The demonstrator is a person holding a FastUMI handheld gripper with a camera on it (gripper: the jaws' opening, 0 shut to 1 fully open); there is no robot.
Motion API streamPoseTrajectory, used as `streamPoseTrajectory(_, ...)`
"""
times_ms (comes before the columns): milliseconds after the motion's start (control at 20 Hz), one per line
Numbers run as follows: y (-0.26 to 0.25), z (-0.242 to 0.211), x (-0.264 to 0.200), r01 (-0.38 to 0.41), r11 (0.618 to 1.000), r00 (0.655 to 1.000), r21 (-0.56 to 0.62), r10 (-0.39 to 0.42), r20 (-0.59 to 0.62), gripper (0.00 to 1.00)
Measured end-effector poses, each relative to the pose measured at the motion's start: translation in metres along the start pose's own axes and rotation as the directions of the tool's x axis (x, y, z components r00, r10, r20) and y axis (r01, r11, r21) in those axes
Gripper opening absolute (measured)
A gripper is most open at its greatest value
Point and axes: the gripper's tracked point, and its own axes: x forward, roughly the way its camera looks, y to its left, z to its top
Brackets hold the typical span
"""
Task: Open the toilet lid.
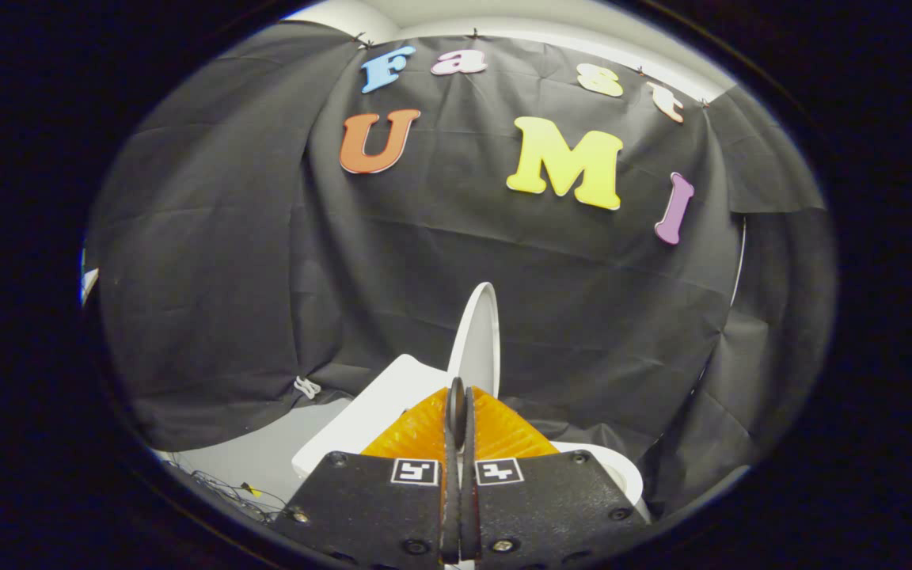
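My tool (456, 396) is pressed together just under the raised lid (481, 332), so I should push gently until it stands back.

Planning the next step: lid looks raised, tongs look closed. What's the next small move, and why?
Probably back the tongs straight off. The white toilet lid stands nearly upright just ahead of the tips, edge-on, above the toilet's white body. The orange fingers meet with no visible gap and nothing between them, so no release seems needed; whether the tips touch the lid is unclear.
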Motion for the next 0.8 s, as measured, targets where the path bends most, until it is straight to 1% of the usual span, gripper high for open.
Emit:
streamPoseTrajectory(100,0.007,0.001,0.002,0.015,1.000,1.000,-0.024,-0.015,0.002,0.04)
streamPoseTrajectory(250,0.014,0.001,0.003,0.051,0.994,0.999,-0.097,-0.050,0.010,0.05)
streamPoseTrajectory(300,0.016,0.001,0.004,0.055,0.993,0.998,-0.104,-0.053,0.016,0.07)
streamPoseTrajectory(450,0.020,-0.001,0.007,0.025,0.995,1.000,-0.093,-0.024,0.011,0.11)
streamPoseTrajectory(500,0.022,0.000,0.005,-0.005,0.997,1.000,-0.077,0.005,0.005,0.16)
streamPoseTrajectory(550,0.029,0.003,0.002,-0.047,0.998,0.999,-0.053,0.047,0.012,0.28)
streamPoseTrajectory(600,0.029,0.011,-0.002,-0.070,0.997,0.997,-0.029,0.071,0.034,0.40)
streamPoseTrajectory(650,0.024,0.017,-0.007,-0.058,0.998,0.996,-0.013,0.059,0.065,0.52)
streamPoseTrajectory(700,0.012,0.034,-0.017,-0.039,0.999,0.993,-0.001,0.039,0.108,0.64)
streamPoseTrajectory(800,0.004,0.051,-0.033,-0.026,1.000,0.983,0.014,0.023,0.183,0.88)
